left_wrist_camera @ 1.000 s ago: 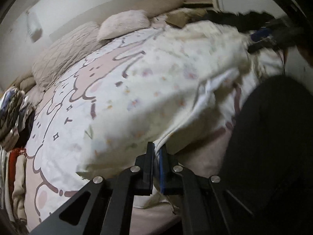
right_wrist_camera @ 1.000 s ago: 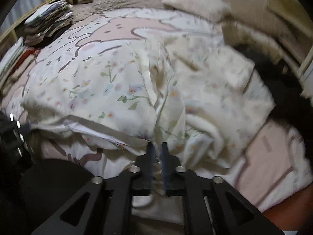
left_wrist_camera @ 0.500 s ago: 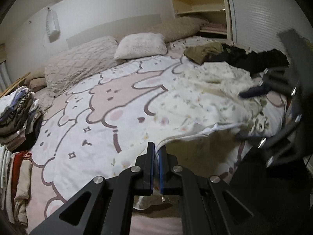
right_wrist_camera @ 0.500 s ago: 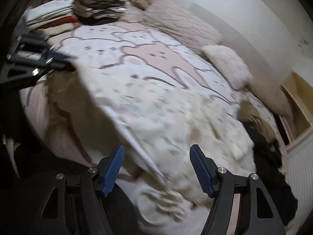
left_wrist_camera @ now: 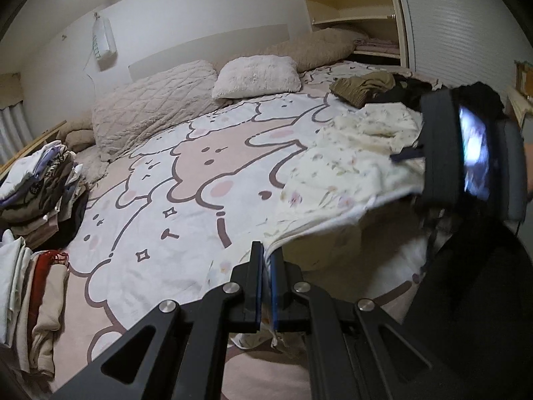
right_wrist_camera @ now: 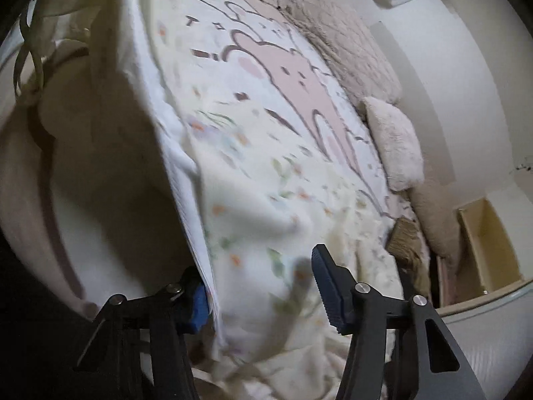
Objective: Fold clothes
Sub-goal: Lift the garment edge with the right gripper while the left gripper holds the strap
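The left gripper (left_wrist_camera: 265,260), angled down toward the bed, is clamped on the hem of the floral garment (left_wrist_camera: 346,180). The right gripper (right_wrist_camera: 263,286) has just been closing; its jaws stand apart astride the lifted white edge, not pinching. The cream cloth spreads crumpled over the cartoon bedspread (left_wrist_camera: 186,173). Only the left view shows folded stacks (left_wrist_camera: 40,183) at the bedside.

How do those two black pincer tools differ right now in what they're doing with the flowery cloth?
The left gripper has its jaws pinched shut on an edge of the floral garment. The right gripper has its jaws apart; they have just been closing, with a fold of the garment between them, not yet clamped. Both have blue pads and work the same garment over the bed.
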{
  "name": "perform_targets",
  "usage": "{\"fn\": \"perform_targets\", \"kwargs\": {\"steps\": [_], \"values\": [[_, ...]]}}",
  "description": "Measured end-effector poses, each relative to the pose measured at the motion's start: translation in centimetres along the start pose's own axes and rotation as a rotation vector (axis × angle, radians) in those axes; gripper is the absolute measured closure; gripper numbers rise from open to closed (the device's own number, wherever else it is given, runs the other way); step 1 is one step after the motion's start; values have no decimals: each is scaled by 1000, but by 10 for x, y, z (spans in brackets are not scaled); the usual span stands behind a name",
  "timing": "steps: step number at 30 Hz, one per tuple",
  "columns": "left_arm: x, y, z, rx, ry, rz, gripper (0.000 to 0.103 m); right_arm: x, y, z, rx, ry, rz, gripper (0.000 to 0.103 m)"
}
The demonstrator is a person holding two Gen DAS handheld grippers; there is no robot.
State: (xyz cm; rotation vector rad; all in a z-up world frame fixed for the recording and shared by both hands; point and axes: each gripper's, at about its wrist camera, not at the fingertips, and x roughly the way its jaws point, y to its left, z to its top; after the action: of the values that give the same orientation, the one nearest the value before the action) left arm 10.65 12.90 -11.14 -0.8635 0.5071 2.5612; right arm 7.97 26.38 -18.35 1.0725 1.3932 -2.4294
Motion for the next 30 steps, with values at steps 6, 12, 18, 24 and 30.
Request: {"fn": "perform_targets", "kwargs": {"steps": [6,12,18,24,30], "values": [[8,-1,-10,12,16,19,99,-4,-15,-15,14,1,-100,67],[17,7,-13,-36,42,40,99,-18,-7,-17,-50,-87,-230,90],[13,32,16,-65,-39,115,99,-29,-23,6,-107,-146,-348,97],[-20,94,110,-99,-268,189,99,-64,-91,63,-138,-238,-549,98],[-97,147,233,-116,-539,255,99,-145,-207,138,-89,-304,-809,98]]}}
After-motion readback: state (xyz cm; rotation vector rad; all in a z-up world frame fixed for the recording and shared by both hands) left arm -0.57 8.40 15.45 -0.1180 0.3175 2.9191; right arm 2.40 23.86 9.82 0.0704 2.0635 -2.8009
